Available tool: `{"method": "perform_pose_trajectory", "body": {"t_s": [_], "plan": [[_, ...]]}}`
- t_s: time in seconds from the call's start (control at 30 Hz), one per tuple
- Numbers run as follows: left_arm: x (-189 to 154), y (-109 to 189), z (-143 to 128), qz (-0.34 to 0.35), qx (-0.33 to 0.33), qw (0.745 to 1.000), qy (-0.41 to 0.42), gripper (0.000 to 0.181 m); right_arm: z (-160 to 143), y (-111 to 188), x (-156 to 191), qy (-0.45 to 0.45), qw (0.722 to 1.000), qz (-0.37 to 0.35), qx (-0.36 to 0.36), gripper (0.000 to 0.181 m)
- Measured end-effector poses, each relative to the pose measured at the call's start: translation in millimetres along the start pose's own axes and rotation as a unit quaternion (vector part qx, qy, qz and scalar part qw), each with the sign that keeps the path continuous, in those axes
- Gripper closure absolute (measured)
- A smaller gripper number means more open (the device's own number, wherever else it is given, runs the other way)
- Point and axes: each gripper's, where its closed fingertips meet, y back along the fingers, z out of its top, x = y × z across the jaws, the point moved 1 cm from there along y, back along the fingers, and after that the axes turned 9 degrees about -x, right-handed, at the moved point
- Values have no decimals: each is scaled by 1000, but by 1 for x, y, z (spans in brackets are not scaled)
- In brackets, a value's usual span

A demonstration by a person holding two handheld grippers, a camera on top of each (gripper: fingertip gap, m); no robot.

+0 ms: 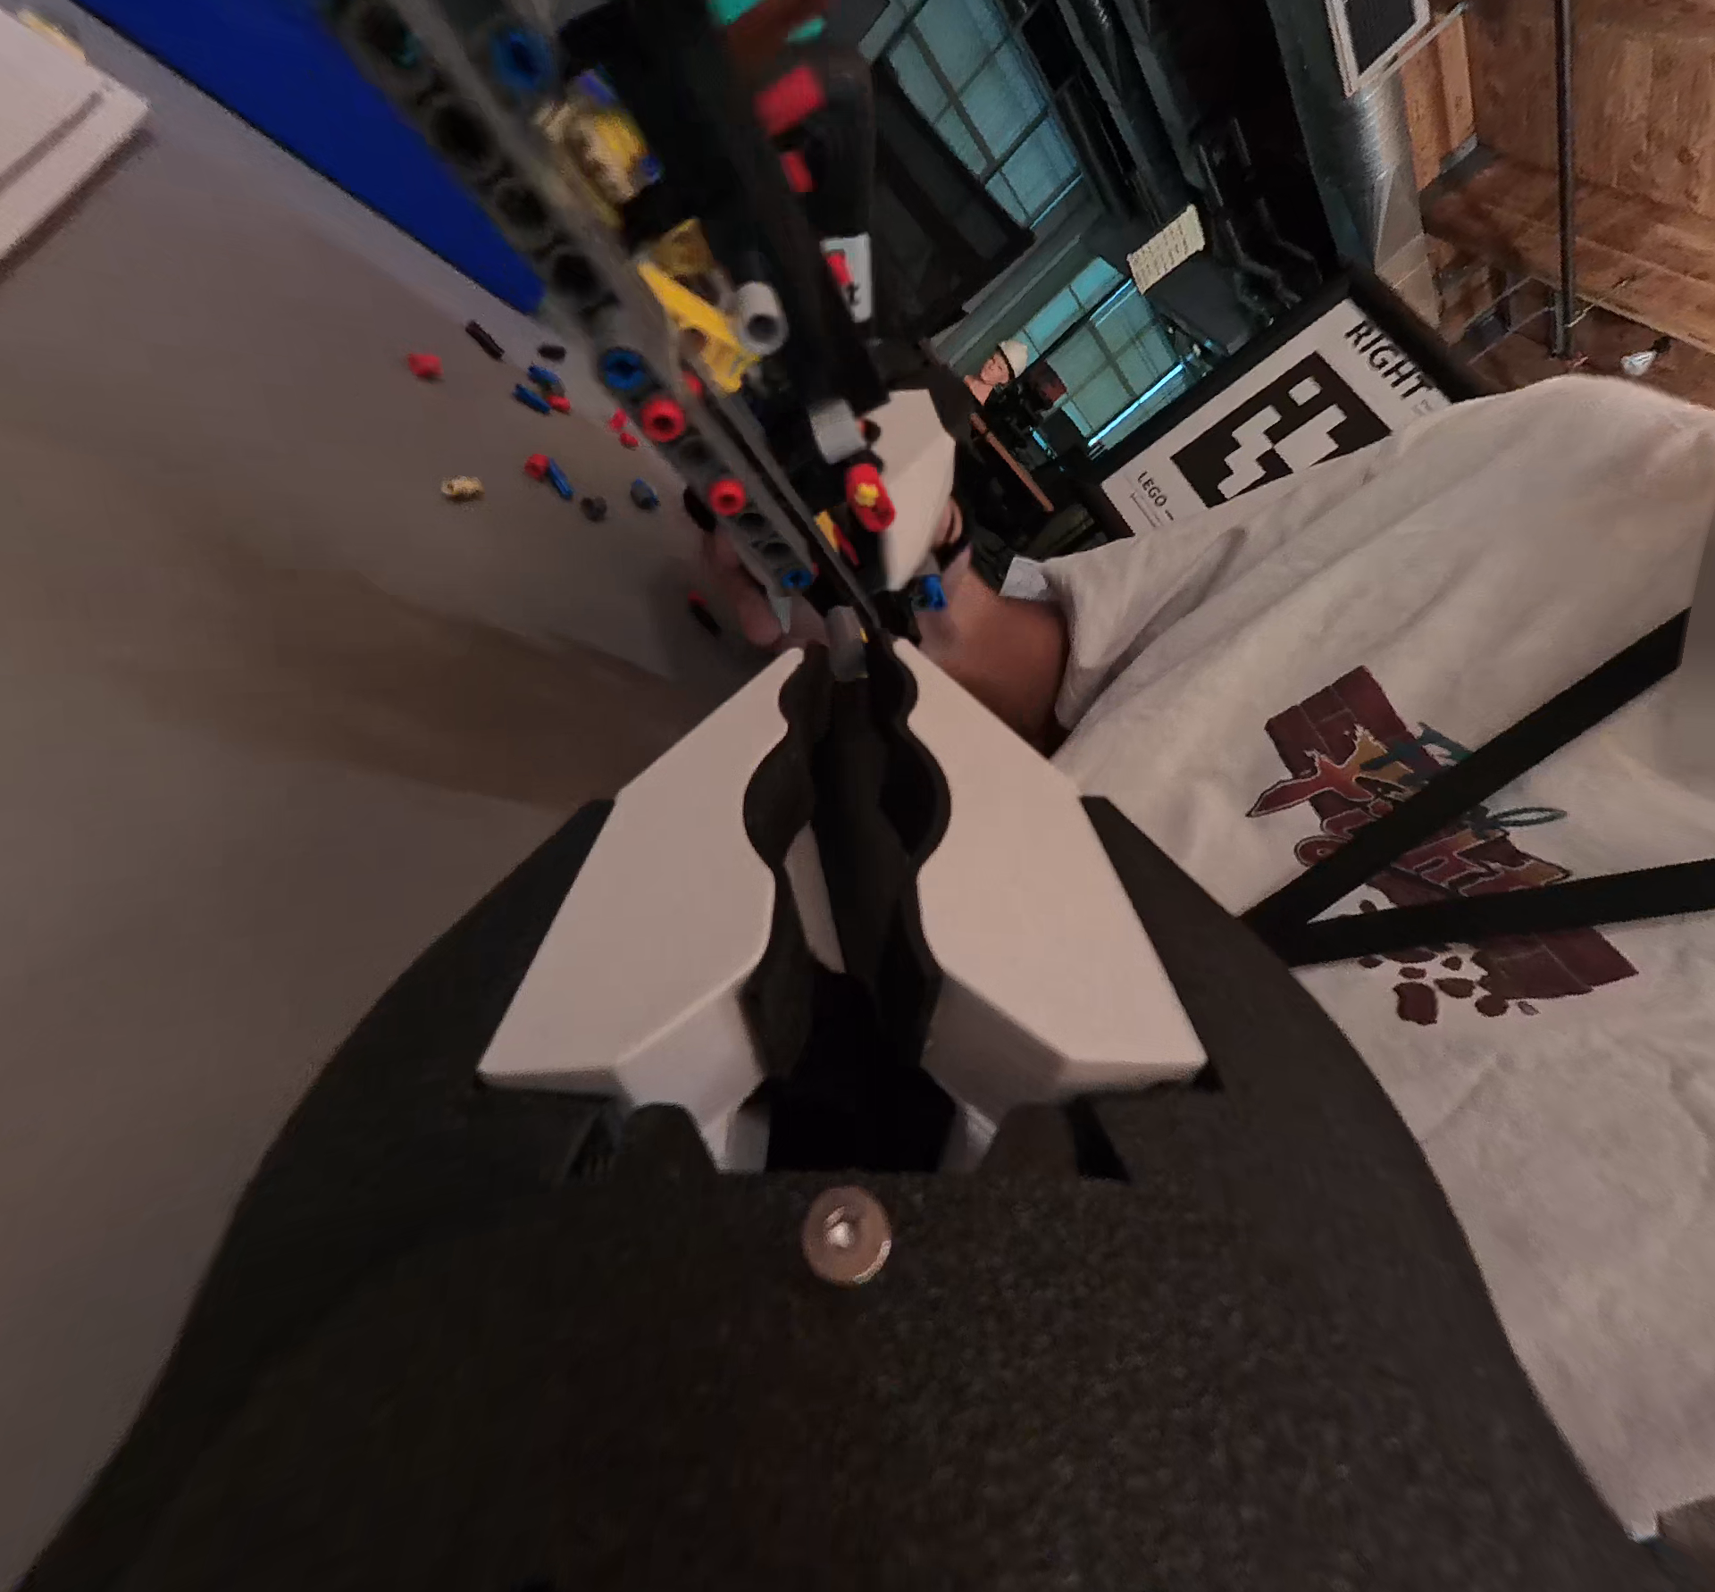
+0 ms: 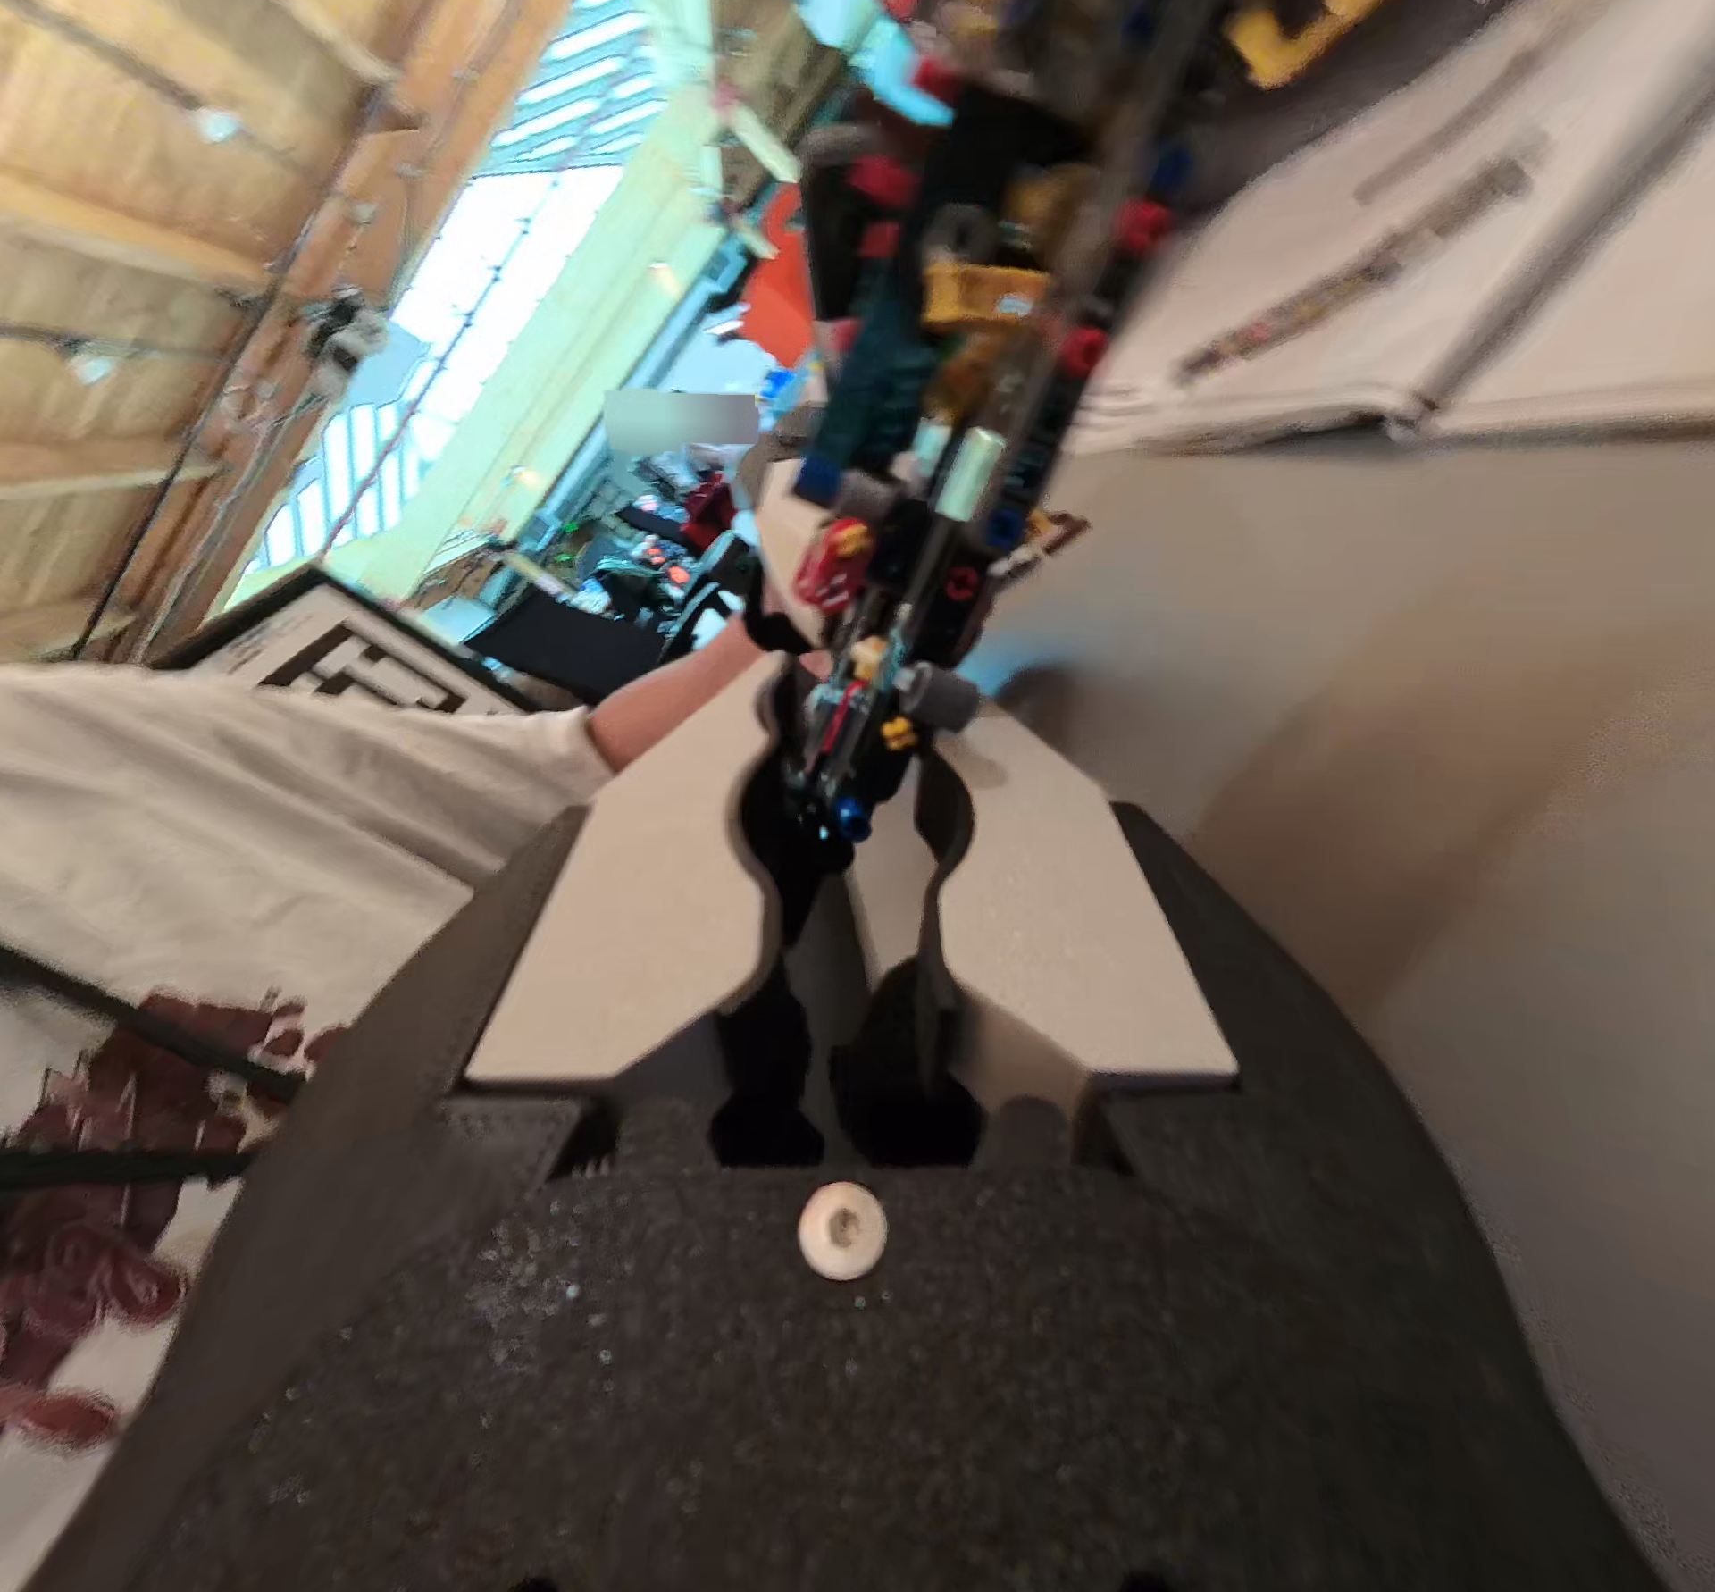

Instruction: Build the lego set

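A long lego model (image 1: 594, 276) of grey holed beams, black panels and red, blue and yellow pins is held in the air above the grey table, edge-on to both cameras. My left gripper (image 1: 849, 666) is shut on its near end. My right gripper (image 2: 858, 712) is shut on the same model (image 2: 965, 322) from the other side, and its white finger (image 1: 914, 489) shows beyond the model in the left wrist view. The left gripper's finger (image 2: 789, 517) shows likewise in the right wrist view. Both views are tilted and the far model end is blurred.
Several small loose red, blue, black and tan pins (image 1: 548, 434) lie scattered on the grey table (image 1: 232, 619). A blue sheet (image 1: 232, 34) lies at the far left. An open instruction booklet (image 2: 1485, 267) lies on the table. A person in a white printed shirt (image 1: 1392, 712) stands close by. The grippers are tip to tip, or close to it.
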Motion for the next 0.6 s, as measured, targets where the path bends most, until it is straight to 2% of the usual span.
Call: {"method": "perform_pose_trajectory", "body": {"t_s": [0.03,0.13,0.2,0.3,0.37,0.4,0.43,0.6], "plan": [[3,0,-5,7,13,1000,6,175,-3,0,-6,-26,999,-31,3,172],[2,1,-9,-7,19,999,40,174,-7,-1,0,-37,997,-61,-25,174],[12,2,4,22,-19,999,32,156,-13,1,-2,-17,994,-106,-28,175],[11,5,25,22,-70,997,20,155,-10,-1,5,-22,992,-101,-71,176],[10,2,27,27,-72,997,-6,163,-6,-3,7,-44,989,-98,-103,175],[5,1,30,16,-81,997,-10,173,-4,-4,7,-56,987,-92,-117,175],[4,1,32,14,-87,996,-10,173,-3,-6,8,-67,986,-84,-128,175],[-1,4,34,-18,-100,994,47,174,-12,-16,13,-79,989,-65,-105,174]]}}
